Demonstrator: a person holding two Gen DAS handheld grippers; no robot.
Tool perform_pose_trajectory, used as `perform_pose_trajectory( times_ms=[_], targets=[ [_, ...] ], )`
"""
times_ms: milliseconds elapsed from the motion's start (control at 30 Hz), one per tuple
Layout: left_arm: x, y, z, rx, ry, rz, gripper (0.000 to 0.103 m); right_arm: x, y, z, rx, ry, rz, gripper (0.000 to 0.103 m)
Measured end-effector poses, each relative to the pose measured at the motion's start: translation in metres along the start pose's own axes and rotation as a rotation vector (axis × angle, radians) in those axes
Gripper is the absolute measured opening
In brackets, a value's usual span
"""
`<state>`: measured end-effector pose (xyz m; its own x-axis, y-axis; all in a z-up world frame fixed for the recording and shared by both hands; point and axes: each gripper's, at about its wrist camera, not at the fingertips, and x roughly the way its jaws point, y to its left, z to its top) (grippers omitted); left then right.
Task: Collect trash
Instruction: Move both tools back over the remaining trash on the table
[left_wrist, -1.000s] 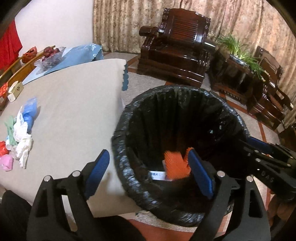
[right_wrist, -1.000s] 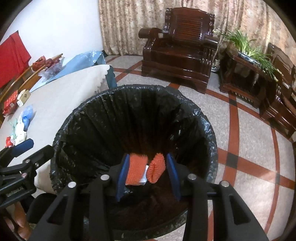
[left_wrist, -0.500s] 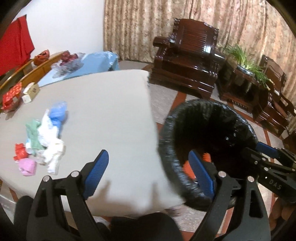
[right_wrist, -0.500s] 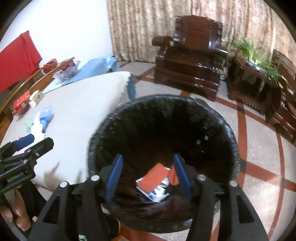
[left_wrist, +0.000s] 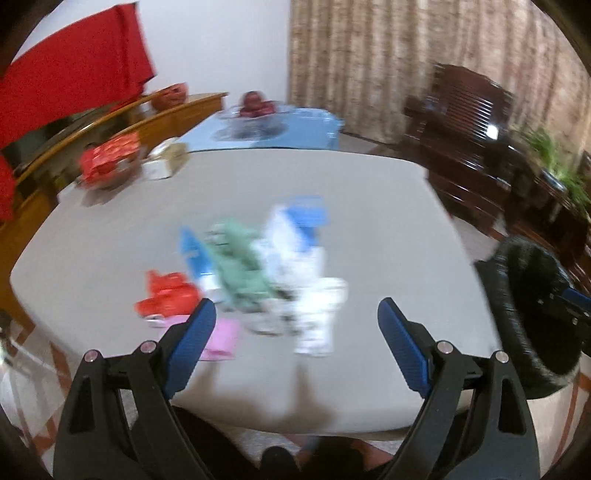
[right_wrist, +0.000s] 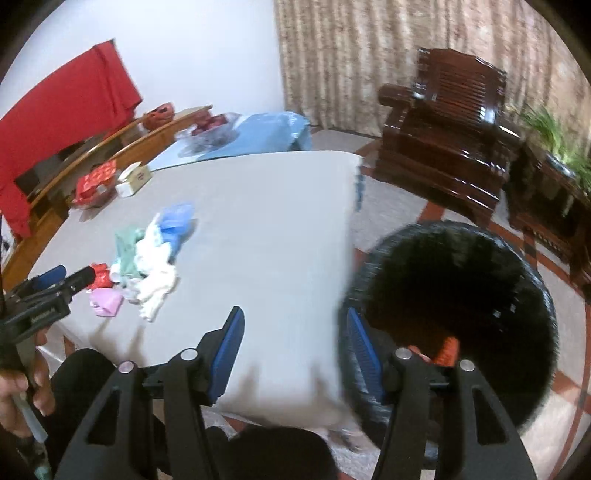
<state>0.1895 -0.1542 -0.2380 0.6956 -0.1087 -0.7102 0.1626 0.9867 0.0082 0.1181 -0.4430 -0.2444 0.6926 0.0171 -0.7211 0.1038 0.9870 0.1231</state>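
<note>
Both tools, the left tool (left_wrist: 296, 321) and the right tool (right_wrist: 295, 328), are spread wide and empty above the grey worktop (left_wrist: 369, 206), where a blurred pile of colourful trash (left_wrist: 258, 273) lies, with the black-lined bin (right_wrist: 461, 314) just beside the worktop's edge.

Left gripper (left_wrist: 296, 330) sits low in its frame, blue fingers (left_wrist: 192, 334) spread wide with nothing between them. Right gripper (right_wrist: 293, 350) is parted too, fingers (right_wrist: 227, 345) empty at bottom centre. At the lower left edge of the right view, a bare hand (right_wrist: 22, 391) grips the left handle.
</note>
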Motion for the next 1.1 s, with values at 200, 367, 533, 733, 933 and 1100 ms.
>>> perform_pose_trajectory(
  times_ms=[200, 367, 533, 733, 933, 1100],
  targets=[
    [0.007, 0.060, -0.004, -0.042, 0.005, 0.042, 0.087, 0.018, 0.065, 0.010, -0.048, -0.012, 0.010, 0.058],
    [0.015, 0.079, -0.014, -0.042, 0.020, 0.041, 0.087, 0.032, 0.110, 0.014, -0.084, -0.009, 0.014, 0.058],
    [0.033, 0.089, -0.027, -0.044, 0.063, 0.015, 0.087, 0.050, 0.139, 0.018, -0.098, -0.008, 0.007, 0.058],
    [0.056, 0.091, -0.037, -0.034, 0.108, -0.001, 0.085, 0.075, 0.163, 0.015, -0.106, 0.019, 0.012, 0.058],
    [0.080, 0.088, -0.039, -0.016, 0.156, -0.019, 0.074, 0.094, 0.171, 0.016, -0.115, 0.040, 0.006, 0.058],
    [0.101, 0.091, -0.043, -0.015, 0.221, -0.042, 0.053, 0.110, 0.173, 0.015, -0.112, 0.060, 0.010, 0.058]
  ],
)
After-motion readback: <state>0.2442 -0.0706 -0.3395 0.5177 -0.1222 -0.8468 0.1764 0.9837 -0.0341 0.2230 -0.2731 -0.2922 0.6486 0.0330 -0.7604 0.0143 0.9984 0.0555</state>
